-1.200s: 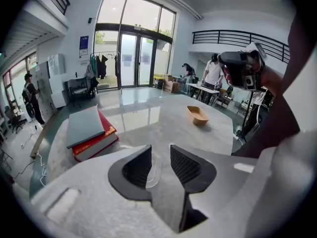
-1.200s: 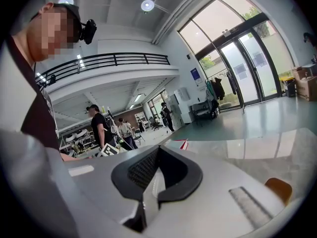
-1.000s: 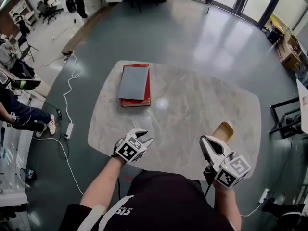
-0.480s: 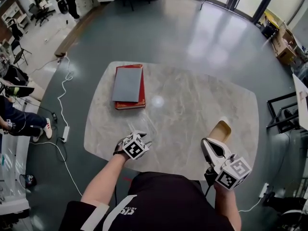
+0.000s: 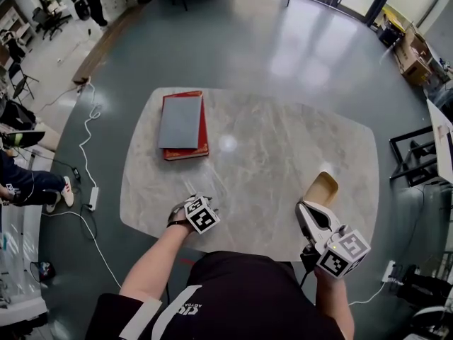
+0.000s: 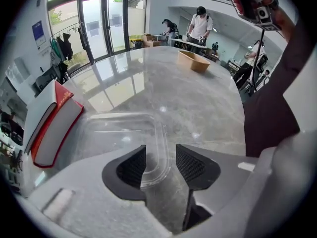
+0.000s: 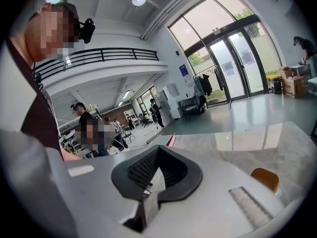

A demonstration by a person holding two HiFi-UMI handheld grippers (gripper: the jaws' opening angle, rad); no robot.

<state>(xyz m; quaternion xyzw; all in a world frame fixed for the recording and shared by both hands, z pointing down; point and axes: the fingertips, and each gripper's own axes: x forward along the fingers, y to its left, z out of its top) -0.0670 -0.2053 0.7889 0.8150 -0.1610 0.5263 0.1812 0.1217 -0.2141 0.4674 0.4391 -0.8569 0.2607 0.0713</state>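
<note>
a pale marble table (image 5: 283,154) fills the middle of the head view. toward its upper left lies a grey book (image 5: 180,121) stacked on a red book (image 5: 203,129). a clear plastic container (image 6: 119,138) sits at the table's near edge, left of centre. its corner rim lies between the moderately parted jaws of the left gripper (image 6: 161,150), with a gap on either side. at lower right, the right gripper (image 7: 158,150) has its jaws drawn together on nothing, just short of a brown oblong tray (image 5: 322,188).
</note>
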